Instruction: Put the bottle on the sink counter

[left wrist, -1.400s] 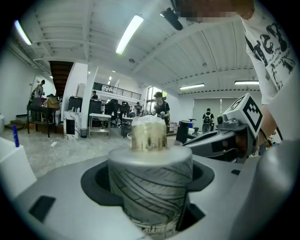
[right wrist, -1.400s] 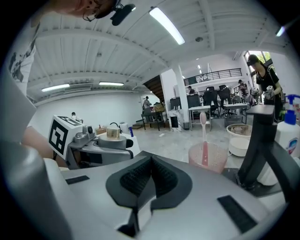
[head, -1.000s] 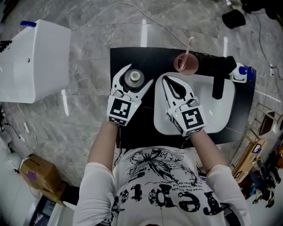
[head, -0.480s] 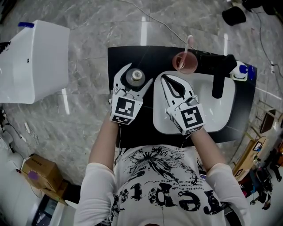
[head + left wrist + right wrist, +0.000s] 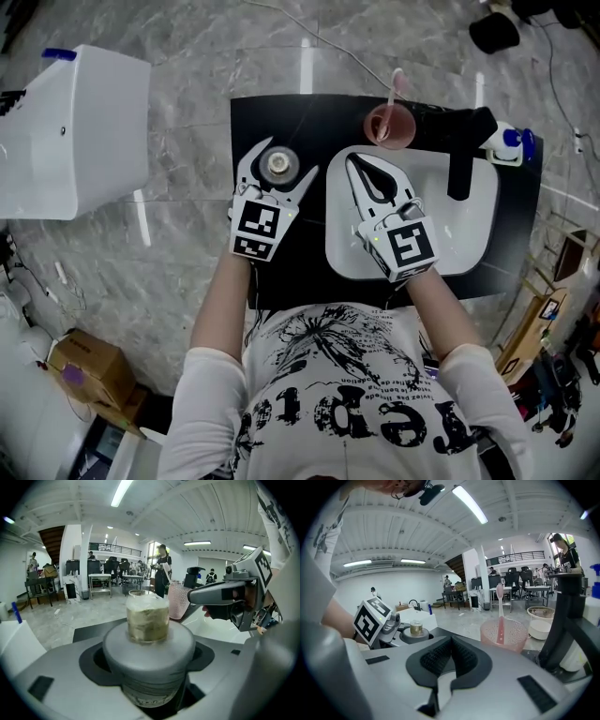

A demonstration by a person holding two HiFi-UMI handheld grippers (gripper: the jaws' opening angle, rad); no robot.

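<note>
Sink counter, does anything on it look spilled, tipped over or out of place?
Nothing stands out. The left gripper holds the bottle upright over the black counter, the pink cup with its toothbrush stands upright beside the basin, and the right gripper is shut and empty.

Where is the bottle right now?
Head view, left side: the bottle sits between the fingers of the left gripper over the black counter, just left of the white sink basin.

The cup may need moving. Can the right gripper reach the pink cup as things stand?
Probably yes. The right gripper hangs shut and empty over the sink, and the cup stands just ahead of it with nothing between; the faucet stands aside. It must open first.
</note>
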